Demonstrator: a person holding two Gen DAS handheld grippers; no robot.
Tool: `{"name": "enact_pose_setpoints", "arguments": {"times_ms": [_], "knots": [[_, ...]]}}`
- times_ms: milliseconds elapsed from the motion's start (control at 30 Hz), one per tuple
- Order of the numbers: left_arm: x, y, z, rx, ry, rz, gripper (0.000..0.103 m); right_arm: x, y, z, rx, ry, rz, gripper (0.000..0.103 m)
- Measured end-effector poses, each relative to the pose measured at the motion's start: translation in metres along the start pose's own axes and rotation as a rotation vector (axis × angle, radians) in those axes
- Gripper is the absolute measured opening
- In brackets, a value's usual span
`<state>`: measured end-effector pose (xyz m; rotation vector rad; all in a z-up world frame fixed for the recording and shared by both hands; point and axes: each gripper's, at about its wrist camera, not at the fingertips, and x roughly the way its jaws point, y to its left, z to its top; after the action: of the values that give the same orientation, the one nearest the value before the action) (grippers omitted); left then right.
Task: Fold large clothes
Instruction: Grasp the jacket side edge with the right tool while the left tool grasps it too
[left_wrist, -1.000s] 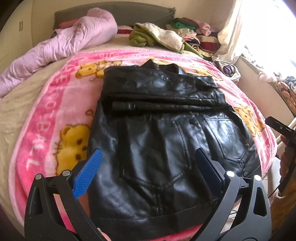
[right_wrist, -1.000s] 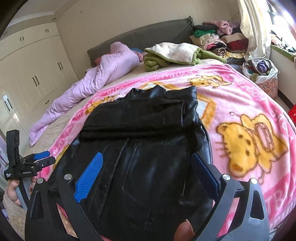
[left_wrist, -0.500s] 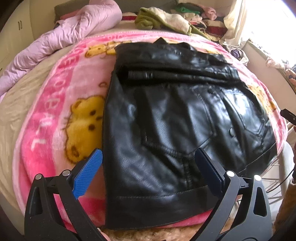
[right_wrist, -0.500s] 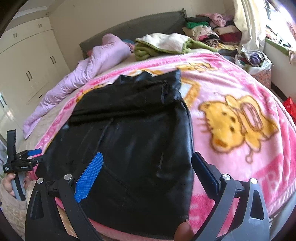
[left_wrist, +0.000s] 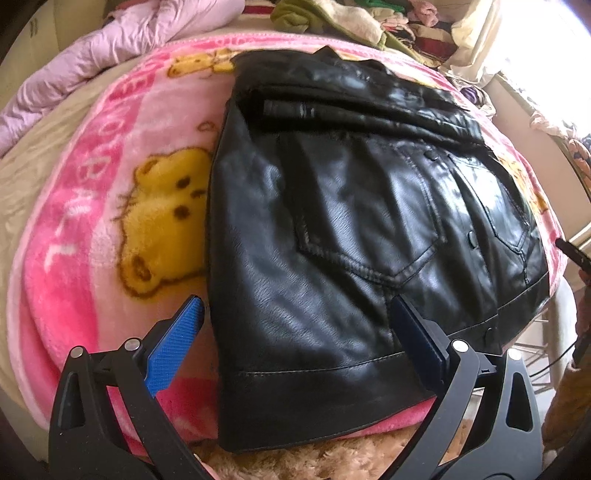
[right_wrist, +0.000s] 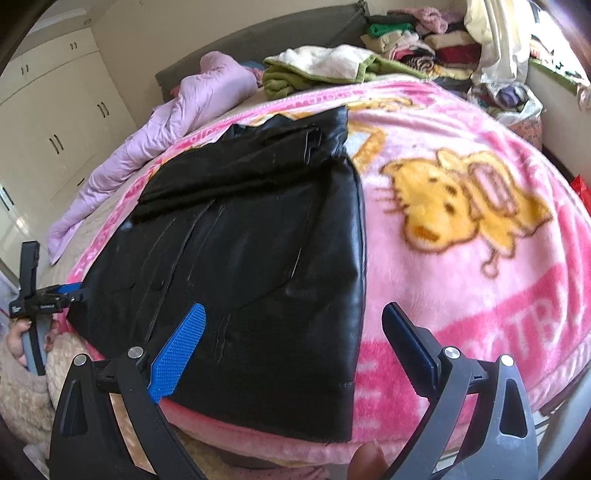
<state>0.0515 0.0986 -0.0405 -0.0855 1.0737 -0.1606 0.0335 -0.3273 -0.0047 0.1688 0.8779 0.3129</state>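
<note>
A black leather jacket (left_wrist: 351, 229) lies flat on a pink cartoon blanket (left_wrist: 92, 206), sleeves folded across its upper part, hem toward me at the bed's near edge. It also shows in the right wrist view (right_wrist: 251, 251). My left gripper (left_wrist: 295, 343) is open and empty, hovering over the hem's left corner. My right gripper (right_wrist: 295, 343) is open and empty over the hem's right corner. The left gripper also shows at the far left of the right wrist view (right_wrist: 70, 293). A black part of the right gripper (left_wrist: 572, 254) shows at the left wrist view's right edge.
A lilac quilt (right_wrist: 177, 122) lies at the bed's far left. A green and cream blanket (right_wrist: 321, 66) and stacked clothes (right_wrist: 424, 48) sit by the headboard. White wardrobes (right_wrist: 55, 122) stand to the left. A window and curtain (left_wrist: 480, 48) are on the right.
Both grippers have drawn back and lowered toward the bed's near edge, so the jacket's hem now lies between their open fingers. The jacket has not moved.
</note>
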Motion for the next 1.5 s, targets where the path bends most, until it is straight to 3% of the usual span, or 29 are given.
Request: {"name": "enact_pose_setpoints", "arguments": {"times_ms": [233, 500, 567, 633, 700, 733, 833, 1067, 1233, 1333, 1500], "knots": [[0.016, 0.000, 0.000, -0.002, 0.098, -0.027, 0.094, 0.016, -0.001, -0.014, -0.007, 0.067, 0.007, 0.096], [0.022, -0.002, 0.000, 0.025, 0.139, -0.011, 0.094, 0.038, -0.003, -0.027, 0.011, 0.147, 0.046, 0.094], [0.022, -0.002, 0.000, 0.024, 0.139, -0.012, 0.094, 0.041, -0.001, -0.028, 0.008, 0.148, 0.042, 0.080], [0.022, -0.001, 0.000, 0.023, 0.142, -0.013, 0.094, 0.041, 0.000, -0.028, -0.004, 0.145, 0.039, 0.074], [0.024, -0.002, 0.001, 0.023, 0.148, -0.013, 0.094, 0.040, 0.001, -0.028, -0.016, 0.139, 0.042, 0.059], [0.025, -0.002, 0.001, 0.023, 0.151, -0.015, 0.094, 0.039, 0.000, -0.027, -0.018, 0.135, 0.050, 0.047], [0.027, -0.002, 0.002, 0.018, 0.163, -0.024, 0.094, 0.033, -0.003, -0.023, 0.005, 0.107, 0.120, 0.024], [0.028, 0.004, 0.001, 0.000, 0.175, -0.060, 0.093, 0.002, -0.001, 0.001, 0.016, -0.015, 0.239, 0.018], [0.026, 0.008, 0.000, 0.009, 0.179, -0.076, 0.092, -0.004, -0.001, 0.021, 0.017, -0.047, 0.264, 0.014], [0.028, 0.007, 0.001, 0.013, 0.183, -0.083, 0.081, -0.004, -0.002, 0.026, 0.013, -0.047, 0.265, 0.013], [0.025, 0.004, 0.002, 0.034, 0.160, -0.087, 0.051, 0.004, -0.002, 0.015, 0.016, -0.011, 0.245, 0.018]]}}
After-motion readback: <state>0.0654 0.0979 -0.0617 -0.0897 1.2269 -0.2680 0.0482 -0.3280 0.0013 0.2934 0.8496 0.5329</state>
